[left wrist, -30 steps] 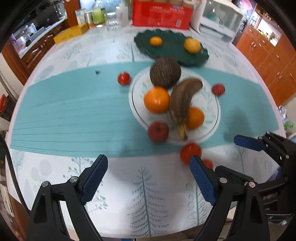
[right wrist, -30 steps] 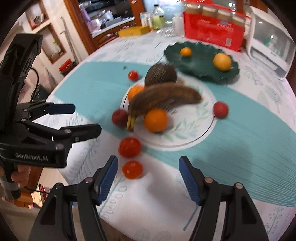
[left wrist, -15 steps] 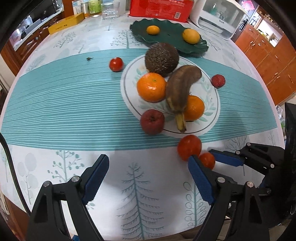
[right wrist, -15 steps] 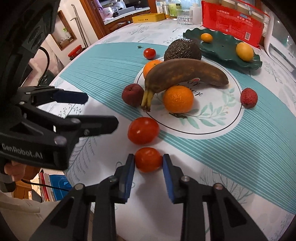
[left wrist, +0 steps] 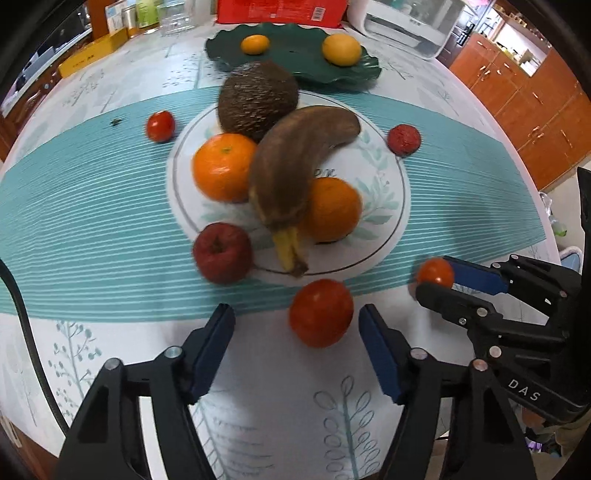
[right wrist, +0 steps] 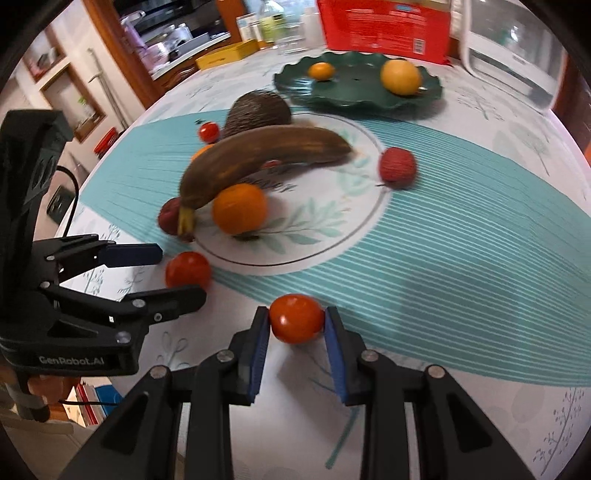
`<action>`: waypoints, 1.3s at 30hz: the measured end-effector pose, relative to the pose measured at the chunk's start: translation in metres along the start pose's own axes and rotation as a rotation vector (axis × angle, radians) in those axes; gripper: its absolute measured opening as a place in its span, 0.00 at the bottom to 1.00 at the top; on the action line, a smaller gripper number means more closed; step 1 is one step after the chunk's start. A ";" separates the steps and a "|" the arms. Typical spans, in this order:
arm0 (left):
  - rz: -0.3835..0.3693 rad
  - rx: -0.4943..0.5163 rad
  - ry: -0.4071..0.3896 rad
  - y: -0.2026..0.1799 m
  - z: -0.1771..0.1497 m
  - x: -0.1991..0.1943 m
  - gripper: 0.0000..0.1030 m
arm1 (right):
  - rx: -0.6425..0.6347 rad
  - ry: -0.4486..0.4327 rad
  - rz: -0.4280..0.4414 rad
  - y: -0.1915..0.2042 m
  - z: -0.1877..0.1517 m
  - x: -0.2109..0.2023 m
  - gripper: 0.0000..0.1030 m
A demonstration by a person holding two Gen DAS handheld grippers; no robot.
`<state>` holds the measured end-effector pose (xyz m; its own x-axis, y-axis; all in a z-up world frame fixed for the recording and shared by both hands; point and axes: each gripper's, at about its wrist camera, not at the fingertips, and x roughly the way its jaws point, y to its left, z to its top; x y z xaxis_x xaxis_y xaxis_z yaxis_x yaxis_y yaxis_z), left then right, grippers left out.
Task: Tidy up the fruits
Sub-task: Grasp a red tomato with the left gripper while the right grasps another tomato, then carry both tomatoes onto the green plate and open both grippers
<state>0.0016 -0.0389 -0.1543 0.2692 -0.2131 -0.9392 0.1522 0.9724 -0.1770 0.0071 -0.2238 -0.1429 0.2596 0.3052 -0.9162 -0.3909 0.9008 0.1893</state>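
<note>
My right gripper is shut on a small tomato and holds it just above the tablecloth; it also shows in the left wrist view. My left gripper is open, with a larger tomato between its fingers on the table; this tomato also shows in the right wrist view. A white plate holds a brown banana, two oranges and an avocado. A red apple sits at its rim.
A green plate at the back holds two citrus fruits. A cherry tomato lies left of the white plate, a lychee to its right. A red box and white appliance stand behind.
My right gripper has lifted the small tomato and carried it to the right. My left gripper has moved forward so the larger tomato sits between its open fingers.
</note>
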 end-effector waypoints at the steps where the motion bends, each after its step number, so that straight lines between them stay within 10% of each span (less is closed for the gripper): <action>1: 0.000 0.003 -0.004 -0.002 0.002 0.001 0.62 | 0.005 0.001 -0.002 -0.001 -0.001 0.000 0.29; 7: 0.007 0.027 -0.016 -0.011 0.009 0.004 0.31 | 0.009 0.005 -0.002 -0.001 -0.001 0.002 0.29; 39: 0.036 0.068 -0.174 -0.019 0.051 -0.111 0.30 | -0.044 -0.187 0.073 0.021 0.059 -0.069 0.29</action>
<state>0.0177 -0.0385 -0.0319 0.4353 -0.1972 -0.8784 0.2014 0.9723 -0.1185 0.0330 -0.2081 -0.0548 0.3869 0.4254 -0.8182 -0.4523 0.8607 0.2336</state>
